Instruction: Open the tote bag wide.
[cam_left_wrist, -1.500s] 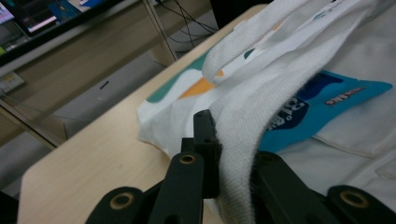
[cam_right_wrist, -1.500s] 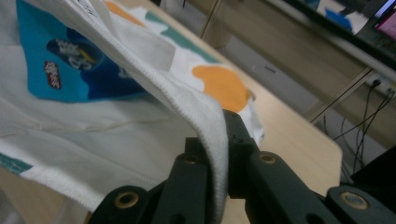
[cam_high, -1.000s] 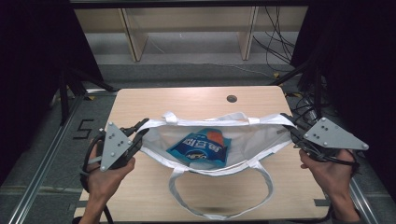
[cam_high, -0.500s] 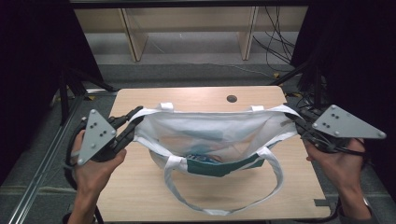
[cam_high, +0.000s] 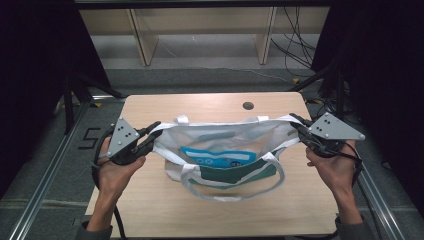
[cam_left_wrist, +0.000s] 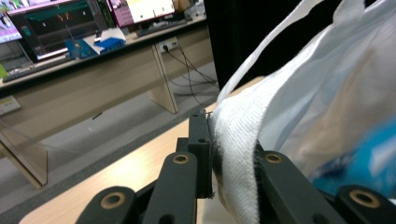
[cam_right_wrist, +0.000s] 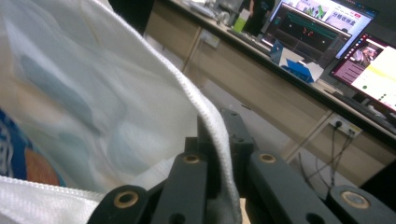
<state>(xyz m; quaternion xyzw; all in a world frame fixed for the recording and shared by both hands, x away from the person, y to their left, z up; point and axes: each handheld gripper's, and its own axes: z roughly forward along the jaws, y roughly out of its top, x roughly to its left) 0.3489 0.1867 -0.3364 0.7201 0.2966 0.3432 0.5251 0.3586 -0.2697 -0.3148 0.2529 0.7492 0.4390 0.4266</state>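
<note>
White tote bag (cam_high: 220, 137), blue-and-green print

1 tote bag (cam_high: 220, 145), 2 grippers, 1 table (cam_high: 200, 105), 2 hands.

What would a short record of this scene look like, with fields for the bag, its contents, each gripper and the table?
bag: white woven tote bag, stretched wide between the two grippers, its bottom on the table
contents: blue and green packets showing through the fabric
left gripper: jaws shut on the bag's left edge
right gripper: jaws shut on the bag's right edge
handles: one loop lying on the table toward the person
table: light wooden table
</note>
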